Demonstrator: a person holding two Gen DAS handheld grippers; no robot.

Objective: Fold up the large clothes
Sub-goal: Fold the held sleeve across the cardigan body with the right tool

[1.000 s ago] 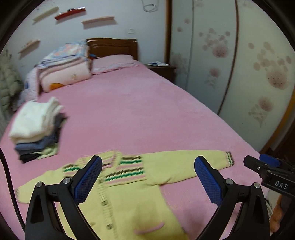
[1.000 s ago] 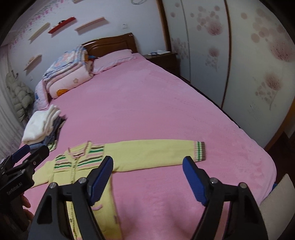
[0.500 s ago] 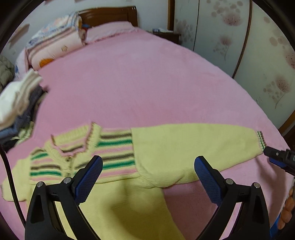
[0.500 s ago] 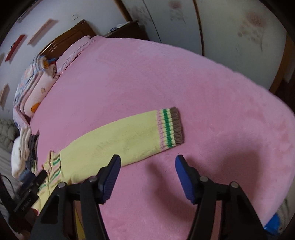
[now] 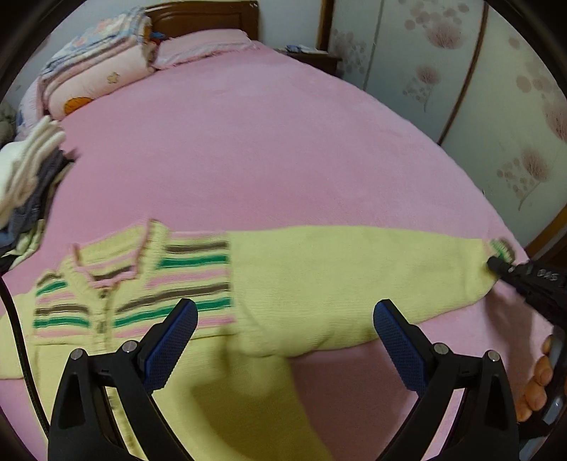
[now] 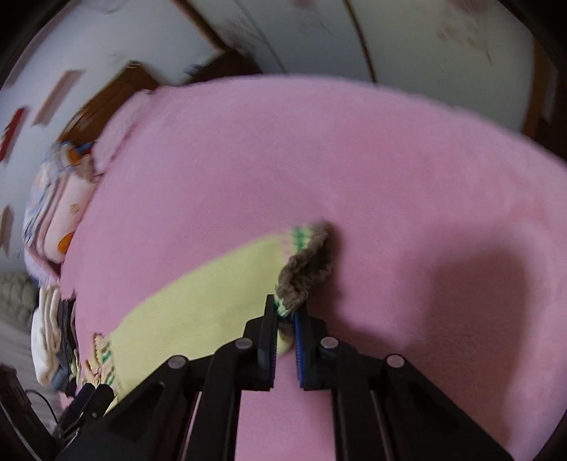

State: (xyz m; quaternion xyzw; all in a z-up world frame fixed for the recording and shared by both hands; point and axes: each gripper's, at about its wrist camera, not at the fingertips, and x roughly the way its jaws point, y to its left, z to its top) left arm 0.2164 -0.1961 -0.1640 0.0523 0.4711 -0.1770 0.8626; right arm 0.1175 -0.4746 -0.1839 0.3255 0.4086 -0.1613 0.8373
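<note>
Right tool just closed, pinching cardigan cuff; left tool open; hem cut off by frame.

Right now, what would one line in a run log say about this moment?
right gripper: fingers just closed, pinching sleeve cuff | left gripper: open over yellow cardigan | cardigan flat on pink bed

We note a knitted cardigan of soft matt yarn, ribbed at the cuff, lying on a fleecy, napped pink bedspread. The left gripper has matt black plastic arms, bright metal pins and blue pads with a fine rough grid. The headboard is glossy dark wood.
</note>
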